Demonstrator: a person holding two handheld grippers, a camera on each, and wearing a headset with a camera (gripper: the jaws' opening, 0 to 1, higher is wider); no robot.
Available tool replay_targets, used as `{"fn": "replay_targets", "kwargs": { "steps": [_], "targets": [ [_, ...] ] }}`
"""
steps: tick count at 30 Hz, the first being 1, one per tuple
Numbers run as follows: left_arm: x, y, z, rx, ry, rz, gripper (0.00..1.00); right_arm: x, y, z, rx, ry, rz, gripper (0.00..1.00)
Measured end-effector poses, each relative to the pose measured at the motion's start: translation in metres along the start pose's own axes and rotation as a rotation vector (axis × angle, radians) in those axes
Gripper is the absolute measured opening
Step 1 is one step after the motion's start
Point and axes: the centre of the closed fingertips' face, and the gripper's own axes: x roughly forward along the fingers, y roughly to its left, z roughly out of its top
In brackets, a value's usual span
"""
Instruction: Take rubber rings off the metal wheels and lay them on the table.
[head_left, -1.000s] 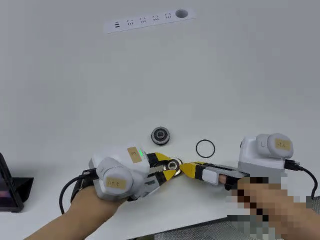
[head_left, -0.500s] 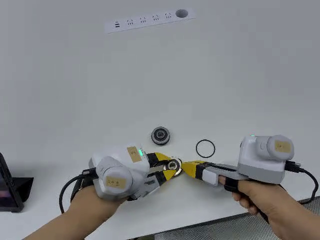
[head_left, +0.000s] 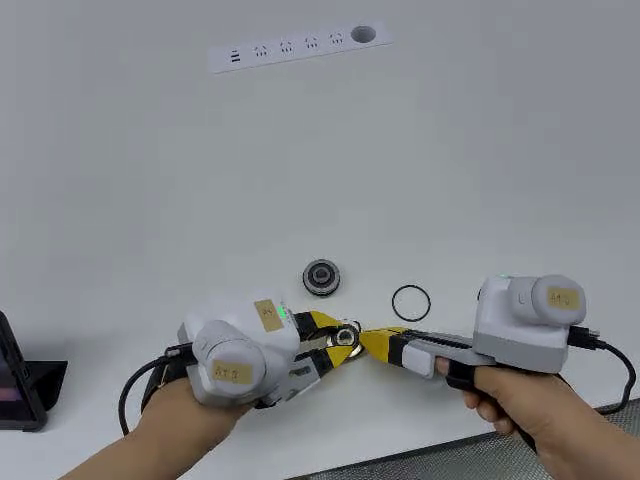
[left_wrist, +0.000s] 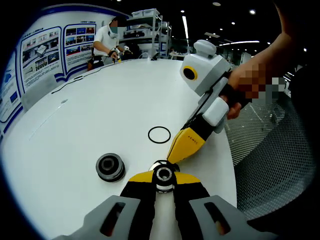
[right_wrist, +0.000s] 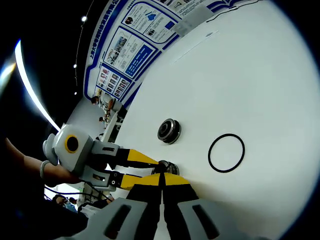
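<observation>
Left hand-held gripper (head_left: 345, 335): its yellow jaws are clamped on a small round silver metal wheel (head_left: 348, 333), held just above the white desk (head_left: 480, 180) close to the near edge. The grip steadies the wheel so the other tool can work at its rim.
Right hand-held gripper (head_left: 368, 338): its jaws are pressed together, with the tip touching the right side of the clamped wheel. It is probably there to catch that wheel's rubber, but whether any is pinched is too small to tell.
Approach: the 2 tools meet nose to nose, so a pull apart would likely strip the ring.
Waiting wheel: a dark round metal wheel (head_left: 321, 277) lies flat on the desk just beyond the jaws, apart from them. Its outer band looks black, likely a ring still fitted.
Loose ring: 1 thin black rubber ring (head_left: 393, 302) lies flat to the right of the dark wheel, touching nothing.
Progress: by my reading, 1 ring is off, 1 is in hand and 1 is waiting.
Risk: the small wheel may twist in the left jaws.
Far side: a long white power strip (head_left: 300, 43).
</observation>
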Motion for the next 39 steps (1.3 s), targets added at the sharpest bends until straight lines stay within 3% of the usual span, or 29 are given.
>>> {"fn": "replay_targets", "kwargs": {
  "steps": [15, 20, 39],
  "targets": [
    [0.0, 0.0, 0.0, 0.0, 0.0, 0.001, 0.13, 0.002, 0.007, 0.0, -0.004, 0.004, 0.02, 0.02],
    [0.0, 0.0, 0.0, -0.001, -0.001, 0.001, 0.13, 0.003, 0.017, 0.005, 0.013, -0.02, 0.063, 0.02],
    [0.0, 0.0, 0.001, 0.0, -0.006, -0.001, 0.14, 0.001, 0.005, 0.002, 0.018, -0.003, 0.014, 0.02]
  ]
}}
